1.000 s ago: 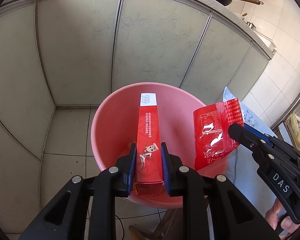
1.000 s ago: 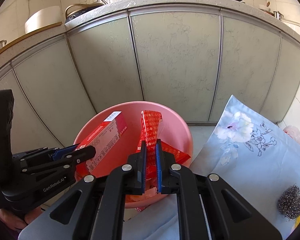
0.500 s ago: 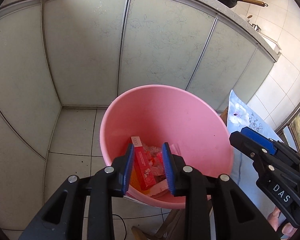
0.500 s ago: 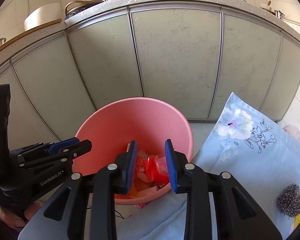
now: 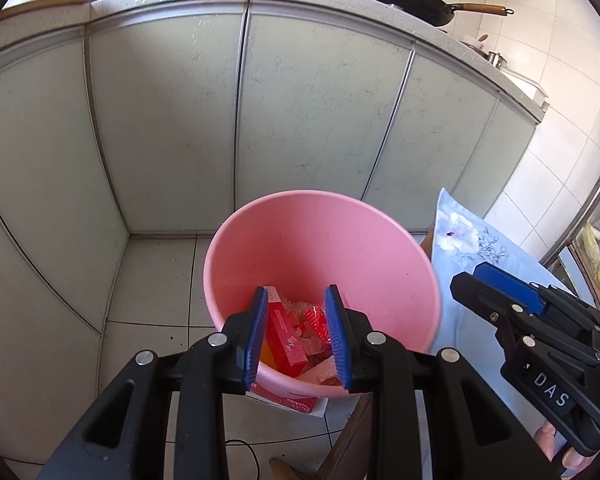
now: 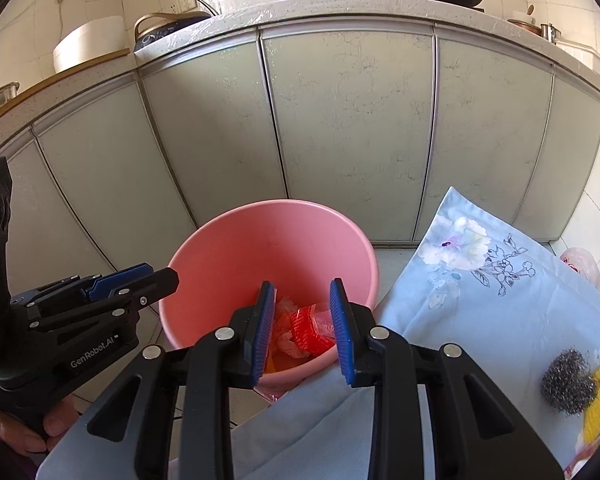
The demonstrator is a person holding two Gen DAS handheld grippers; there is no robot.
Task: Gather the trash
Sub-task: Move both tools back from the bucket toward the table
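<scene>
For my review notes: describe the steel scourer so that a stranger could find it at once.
Right of the pink bucket lies a pale blue flowered cloth. Near its right end sits the steel scourer, a grey wiry ball touching a yellow item, unlike the red wrappers in the bucket.

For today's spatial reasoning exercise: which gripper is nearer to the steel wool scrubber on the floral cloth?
Right. The right gripper hangs over the pink bucket beside the cloth holding the scrubber; the left gripper is across the bucket.

Left gripper (image 5: 297, 334) and right gripper (image 6: 303, 330): both angled downward, jaws parted, nothing between them.
</scene>
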